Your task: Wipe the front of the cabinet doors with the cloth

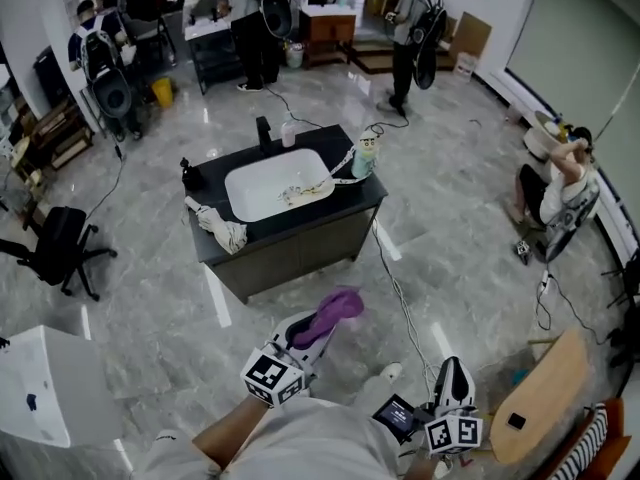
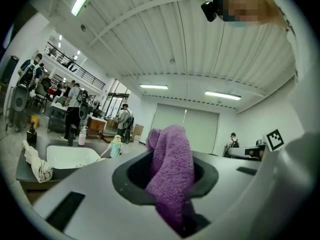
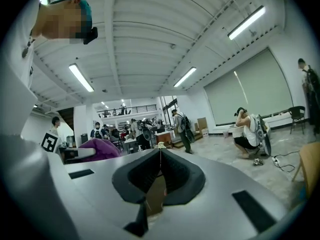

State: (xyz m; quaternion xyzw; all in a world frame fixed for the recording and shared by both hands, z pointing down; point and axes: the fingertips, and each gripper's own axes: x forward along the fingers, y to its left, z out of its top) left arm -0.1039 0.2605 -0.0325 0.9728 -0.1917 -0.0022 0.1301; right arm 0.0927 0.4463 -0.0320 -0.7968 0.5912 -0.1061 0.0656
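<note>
Nearest the wearer, the right gripper (image 1: 453, 380) hangs low at the person's side. Its own view shows the jaws pressed together with nothing between them.

The left gripper (image 1: 305, 336) is held forward and slightly higher. Its jaws are pinched on the purple cloth (image 1: 338, 310). A bunched fold rises out past the jaw tips, and the rest trails back through the gap.

Handling assessment: the cloth appears to be soft terry, light and limp, with no stiffness of its own. It is not fragile and is unlikely to slip from the pads. Friction against a door face could still drag it sideways out of the pinch. The present hold, on a gathered bunch with a wad standing proud of the tips, looks suitable. That wad, not the jaws, should meet the surface.

Further off, across bare grey floor (image 1: 150, 358), stands the dark cabinet (image 1: 300, 253) with a white sink (image 1: 275, 183) in its top. Its doors face the wearer and are well apart from the cloth. No wiping contact exists yet. A pale rag (image 1: 222, 230) lies on the counter's left edge.

Beyond, several people stand at workbenches.
</note>
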